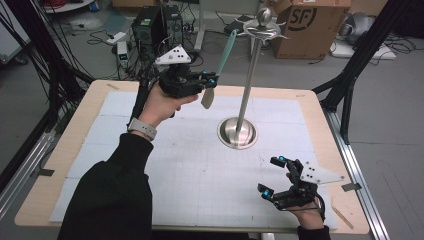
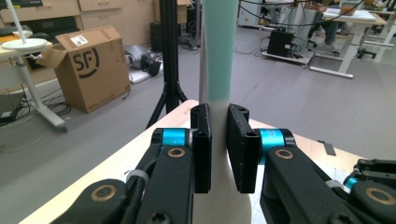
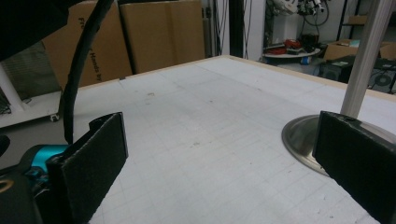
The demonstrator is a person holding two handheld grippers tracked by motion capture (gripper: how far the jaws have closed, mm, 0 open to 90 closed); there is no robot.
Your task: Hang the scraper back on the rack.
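I am holding the spatula (image 1: pixel 218 68) in the left gripper (image 1: pixel 210 80), jaws nearly closed and pinching its neck where the teal handle meets the pale blade, raised above the far side of the table (image 1: pixel 75 150) beside the metal stand (image 1: pixel 248 75). The right gripper (image 1: pixel 272 176) is resting wide open near the front edge, holding nothing. I am worrying the long handle is going to swing, clip the stand's hooks and twist out of so narrow a pinch
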